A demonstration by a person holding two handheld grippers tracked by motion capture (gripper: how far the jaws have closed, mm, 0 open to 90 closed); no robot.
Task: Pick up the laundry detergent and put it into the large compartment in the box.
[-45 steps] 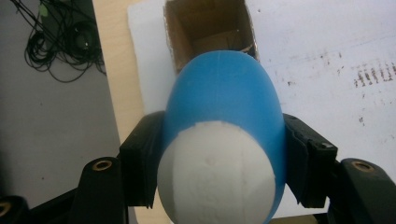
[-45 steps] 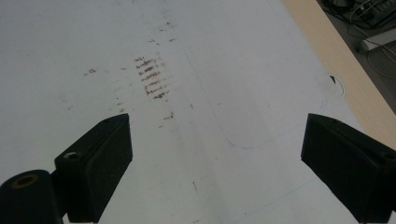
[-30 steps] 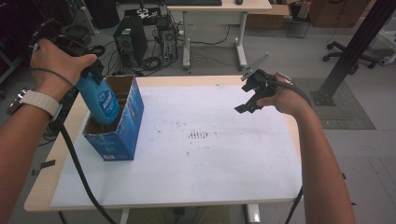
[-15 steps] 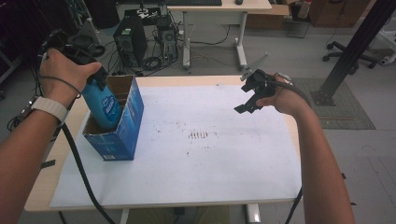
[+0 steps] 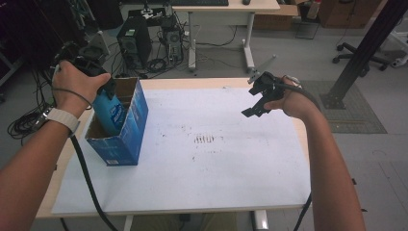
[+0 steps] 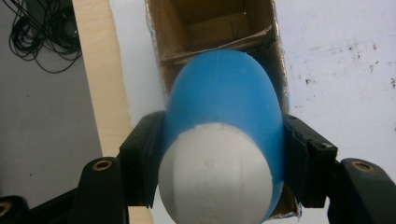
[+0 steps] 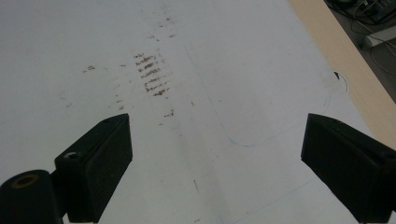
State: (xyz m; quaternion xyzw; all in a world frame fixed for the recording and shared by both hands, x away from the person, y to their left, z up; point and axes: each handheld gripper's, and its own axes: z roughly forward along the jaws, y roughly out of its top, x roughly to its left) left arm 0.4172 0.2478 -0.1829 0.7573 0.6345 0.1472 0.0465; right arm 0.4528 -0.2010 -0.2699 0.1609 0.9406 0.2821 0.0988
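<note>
A blue bottle (image 5: 111,113) with a white cap end (image 6: 217,179) hangs partly inside an open blue cardboard box (image 5: 129,134) at the table's left side. My left gripper (image 5: 103,89) is shut on the bottle's upper part, and its black pads (image 6: 142,156) press both sides of the bottle (image 6: 224,98) above the box's brown inside (image 6: 210,28). Over the table's right side my right gripper (image 5: 257,98) stands open in the air with nothing between its jaws, the stained white sheet (image 7: 154,74) below my right gripper (image 7: 215,163).
A white sheet (image 5: 207,159) with brown smudges covers most of the wooden table (image 5: 67,159). Behind the table stand a computer tower (image 5: 130,41), cables and a white desk (image 5: 226,9). A black post (image 5: 365,48) rises at the right.
My left hand has lowered the blue bottle deeper into the box. The right hand and its gripper have stayed where they were.
</note>
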